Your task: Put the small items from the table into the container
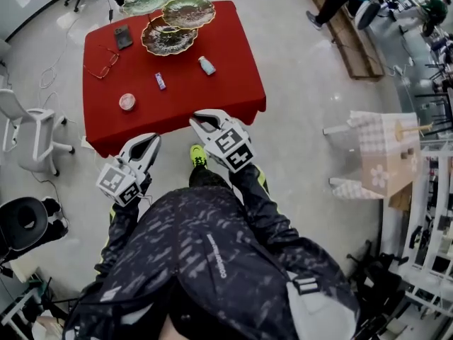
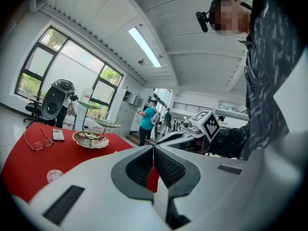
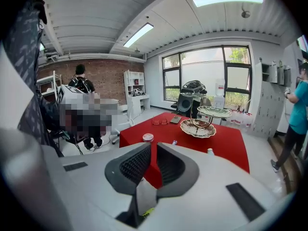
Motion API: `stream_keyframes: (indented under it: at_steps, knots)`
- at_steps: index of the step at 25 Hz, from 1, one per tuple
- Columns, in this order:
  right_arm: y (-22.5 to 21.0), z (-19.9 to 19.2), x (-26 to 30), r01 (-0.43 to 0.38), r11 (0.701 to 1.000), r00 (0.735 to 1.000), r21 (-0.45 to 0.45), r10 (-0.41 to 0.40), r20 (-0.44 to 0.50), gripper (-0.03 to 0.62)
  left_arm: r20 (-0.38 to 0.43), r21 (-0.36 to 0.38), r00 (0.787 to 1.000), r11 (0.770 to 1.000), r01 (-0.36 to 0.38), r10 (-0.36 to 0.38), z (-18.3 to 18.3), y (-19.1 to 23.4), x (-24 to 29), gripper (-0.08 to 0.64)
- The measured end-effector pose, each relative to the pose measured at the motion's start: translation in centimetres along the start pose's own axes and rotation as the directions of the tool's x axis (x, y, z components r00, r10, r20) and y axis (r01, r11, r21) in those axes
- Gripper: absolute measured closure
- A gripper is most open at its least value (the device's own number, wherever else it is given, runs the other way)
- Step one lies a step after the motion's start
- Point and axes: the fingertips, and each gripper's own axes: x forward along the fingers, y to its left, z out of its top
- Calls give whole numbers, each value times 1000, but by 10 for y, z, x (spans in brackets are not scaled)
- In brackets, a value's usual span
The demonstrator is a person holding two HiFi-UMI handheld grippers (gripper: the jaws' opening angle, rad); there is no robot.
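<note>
Left gripper (image 1: pixel 150 142) has its jaws together on nothing and hangs just before the near edge of the red table (image 1: pixel 233 83). Ahead of it lies the round tin (image 1: pixel 127 102), the item nearest to it. Farther right are the small packet (image 1: pixel 161 81), its long axis pointing away from the person, and the little bottle (image 1: pixel 207 65). Both are closer to the right gripper (image 1: pixel 201 121), also closed and empty. The tiered dish stand (image 1: pixel 170 40), probably the container, stands at the far edge. The packet is too small to identify.
</note>
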Motion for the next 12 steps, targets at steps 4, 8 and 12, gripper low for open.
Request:
stream_keyframes:
  at_steps: [4,8,12]
  knots:
    - [-30,4,19,-27,1000,999,1,27,-18,568,-1,-4,1000,1000,-14,14,9,21,29,548]
    - [-58,5,35,-46,999,998,3,46,-33,568,-8,-9,1000,1000,-29,29,13,41,57,548]
    - [-86,6,46,-58,998,997,1,58,-41,566,-9,-16,999,999,-45,45,16,57,82,548]
